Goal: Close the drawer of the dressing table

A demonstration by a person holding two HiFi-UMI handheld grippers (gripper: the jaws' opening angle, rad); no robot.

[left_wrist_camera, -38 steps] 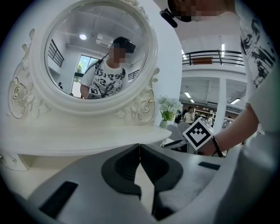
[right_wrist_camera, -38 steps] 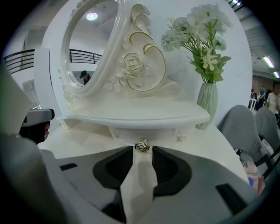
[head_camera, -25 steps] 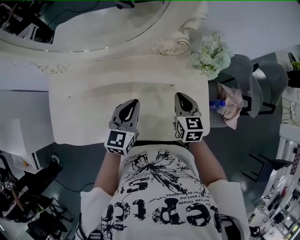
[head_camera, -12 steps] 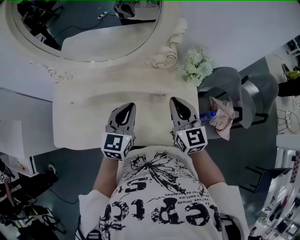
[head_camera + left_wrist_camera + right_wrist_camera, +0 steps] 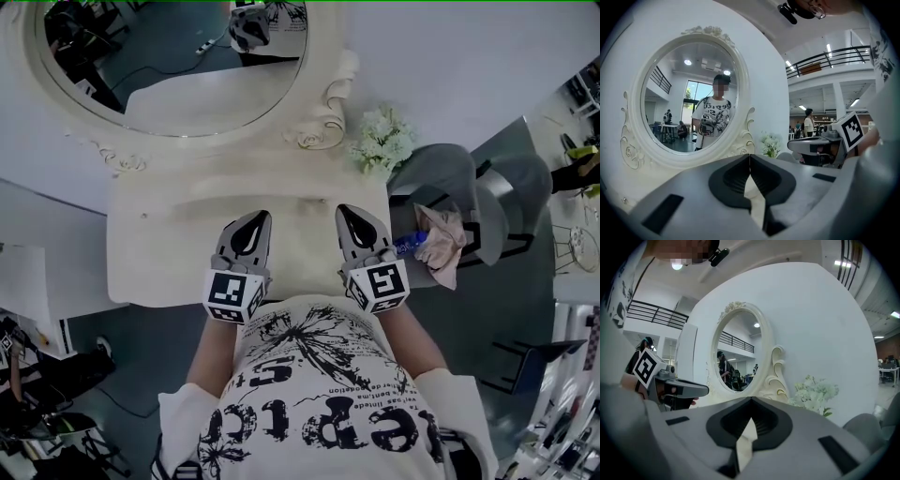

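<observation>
The cream dressing table stands under an oval mirror with a carved frame. No drawer front shows in any view; the table's front edge is covered by my grippers and the person's torso. My left gripper and right gripper hover side by side over the front of the table top and point at the mirror. Both are shut with nothing between the jaws. In the left gripper view the left gripper faces the mirror. The right gripper has the mirror ahead.
White flowers stand at the table's back right corner. A grey chair to the right holds a pinkish cloth and a blue bottle. A white wall rises behind the mirror. Dark equipment lies on the floor at left.
Both grippers have risen a little and stayed side by side above the table's front. The head view has tilted, so more of the mirror shows.
</observation>
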